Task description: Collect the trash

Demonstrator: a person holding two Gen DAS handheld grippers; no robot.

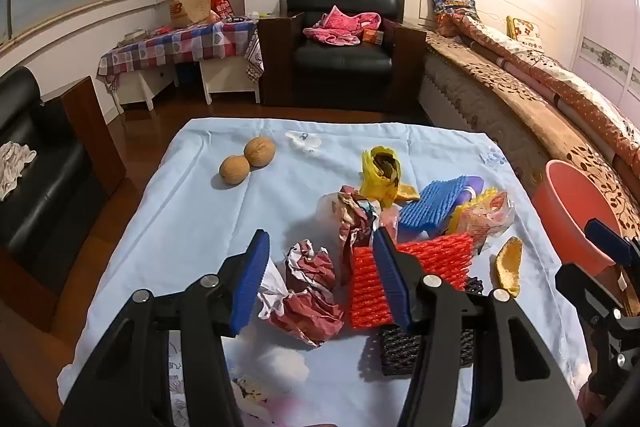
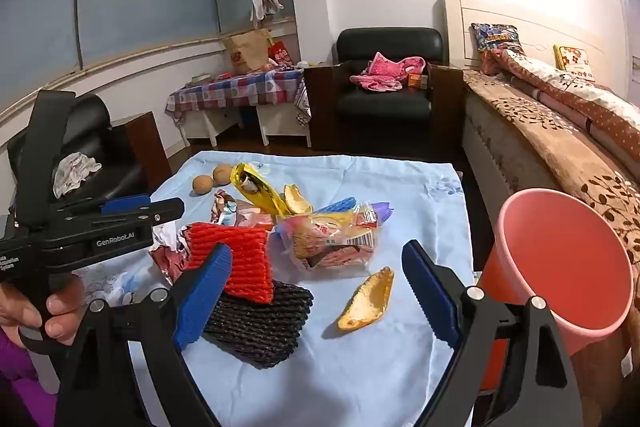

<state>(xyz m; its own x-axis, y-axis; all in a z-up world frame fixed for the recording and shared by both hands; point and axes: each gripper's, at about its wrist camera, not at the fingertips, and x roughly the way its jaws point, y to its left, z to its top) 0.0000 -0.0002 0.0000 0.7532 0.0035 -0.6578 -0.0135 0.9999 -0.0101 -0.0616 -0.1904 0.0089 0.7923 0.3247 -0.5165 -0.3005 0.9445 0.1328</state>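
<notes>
Trash lies on a table under a light blue cloth. My left gripper is open and empty above a crumpled red-and-white paper. Beside the paper are a red foam net, a black foam net, a blue foam net, a yellow bag and a clear snack wrapper. My right gripper is open and empty above an orange peel. A pink bin stands off the table's right edge.
Two round brown fruits sit at the table's far left. A bed runs along the right. A black armchair and a side table with a checked cloth stand behind. Another black chair is at left.
</notes>
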